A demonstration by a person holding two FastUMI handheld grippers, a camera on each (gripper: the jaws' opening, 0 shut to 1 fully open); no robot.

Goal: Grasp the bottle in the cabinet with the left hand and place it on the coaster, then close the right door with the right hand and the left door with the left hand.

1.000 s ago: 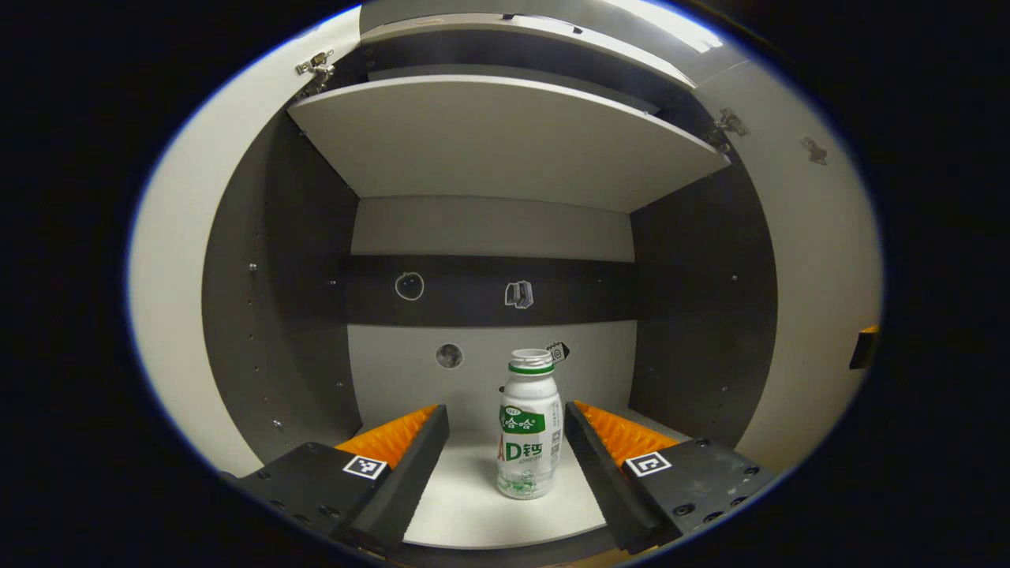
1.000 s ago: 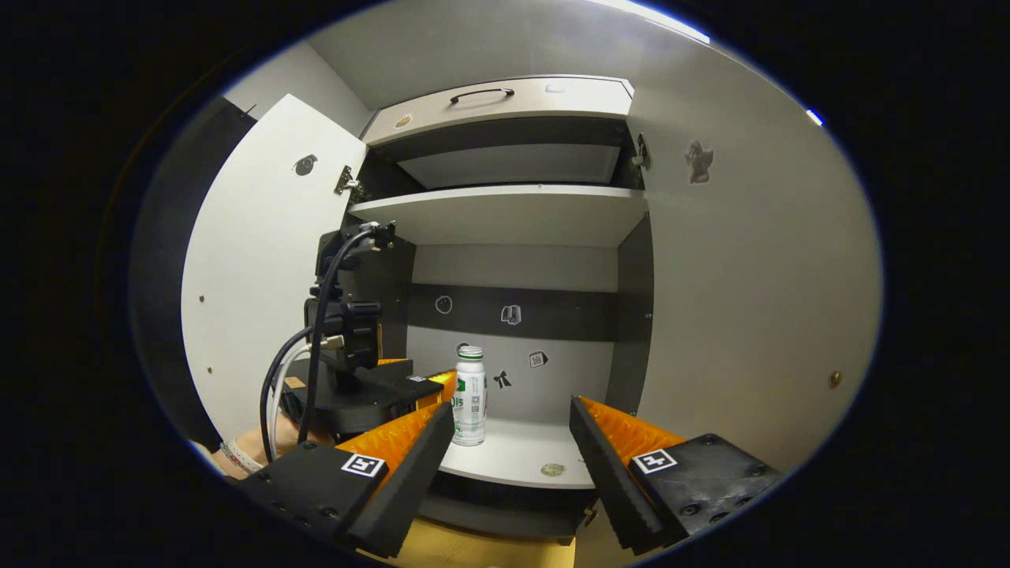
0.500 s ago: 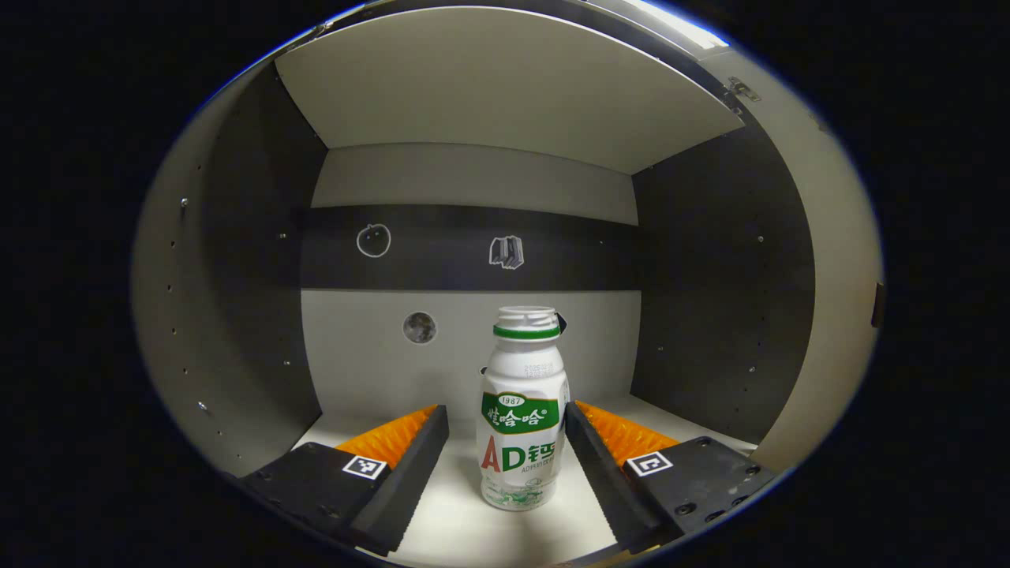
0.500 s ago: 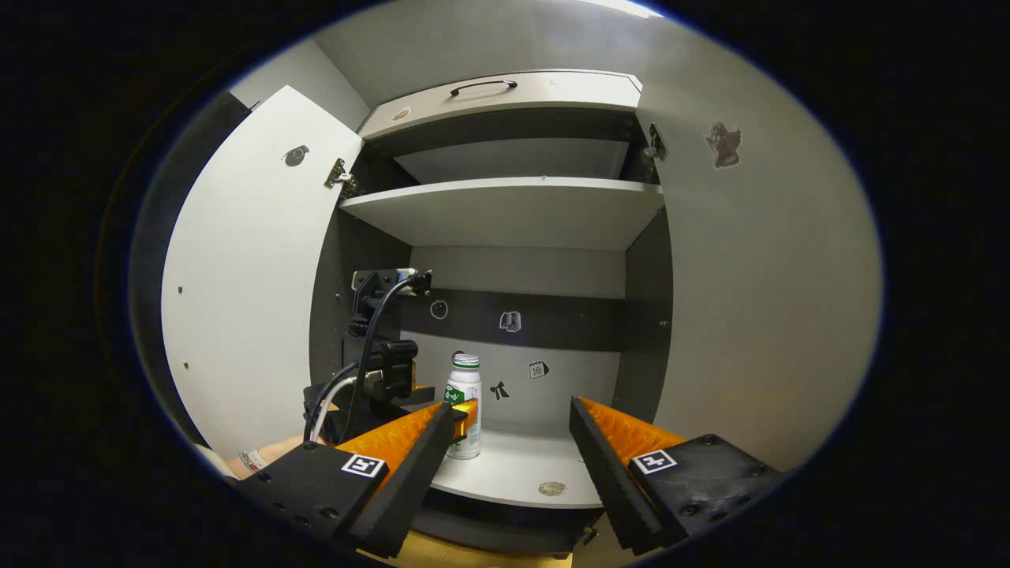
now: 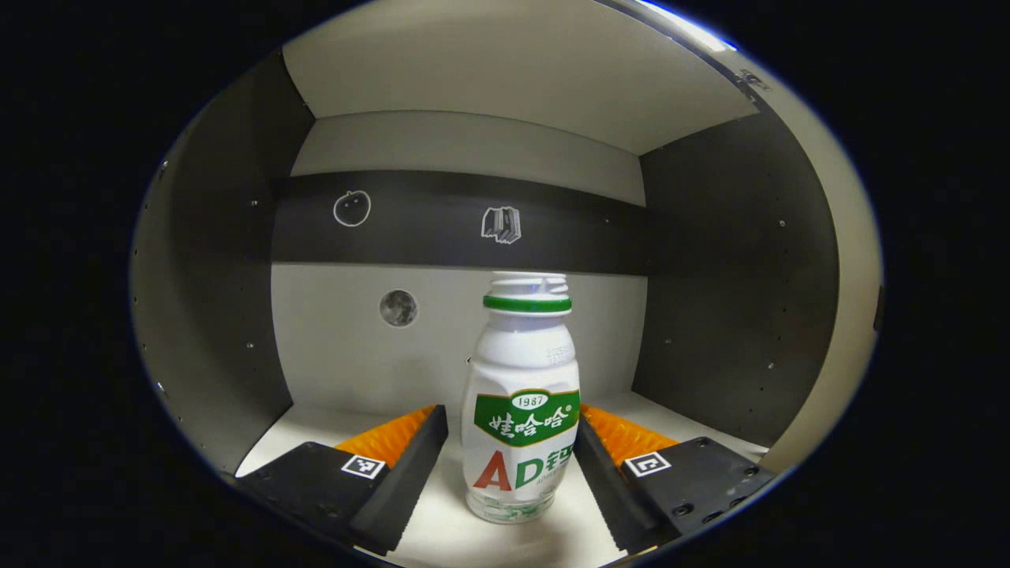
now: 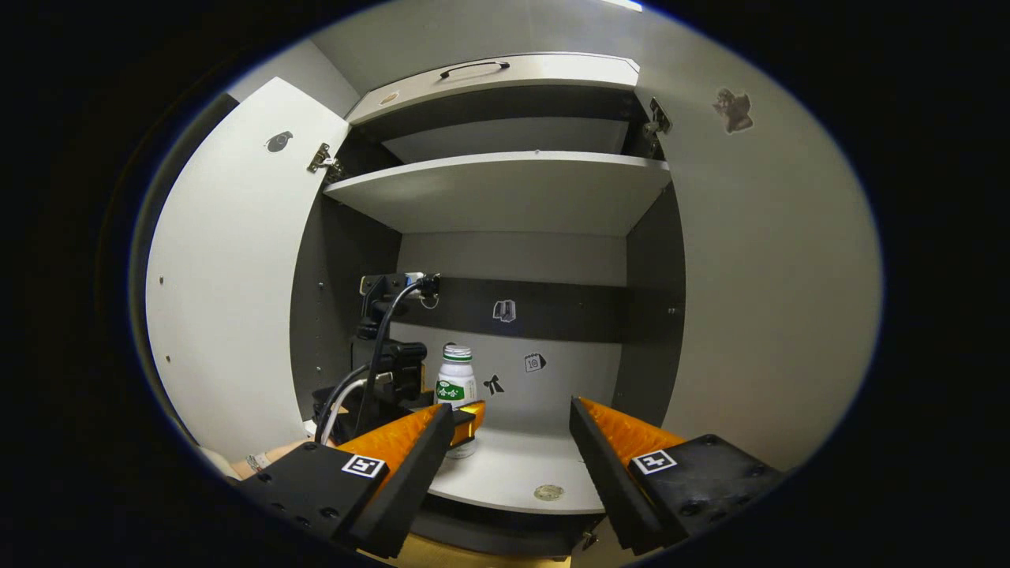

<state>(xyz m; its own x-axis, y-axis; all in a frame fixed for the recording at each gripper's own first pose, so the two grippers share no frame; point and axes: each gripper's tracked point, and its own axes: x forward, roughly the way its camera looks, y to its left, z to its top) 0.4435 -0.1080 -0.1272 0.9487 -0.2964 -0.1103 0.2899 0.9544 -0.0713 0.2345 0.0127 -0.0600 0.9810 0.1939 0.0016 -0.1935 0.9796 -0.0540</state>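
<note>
Deep inside the lower compartment of the cabinet (image 6: 505, 260), the bottle (image 5: 521, 410) stood upright on the shelf floor (image 5: 442, 521), toward the front edge and a little left of the middle as the right gripper view showed it. The left gripper (image 5: 509, 442) had its fingers spread wide, one on each side of the bottle's lower body at label height. The right-side finger (image 5: 607, 442) sat very close to the label, perhaps touching it, while the left-side finger (image 5: 410, 442) stood clear with a gap of shelf showing between. Nothing was clamped, so the bottle rested on its own base. The straddle looked deliberate: level with the widest part of the body, below the narrow neck and green band, a squeeze there would likely hold firmly without tipping.

The right gripper (image 6: 513, 450) hung outside the cabinet in front of the shelf edge, fingers apart and holding nothing, probably waiting near the right door (image 6: 757, 300) for its turn. Both that door and the left door (image 6: 237, 276) stood swung fully open, giving room to reach in. A small round disc (image 6: 548, 492) lay near the front edge of the shelf floor; whether that was the coaster I could not tell.

The grasp seemed the step in hand, with closing the fingers next.
</note>
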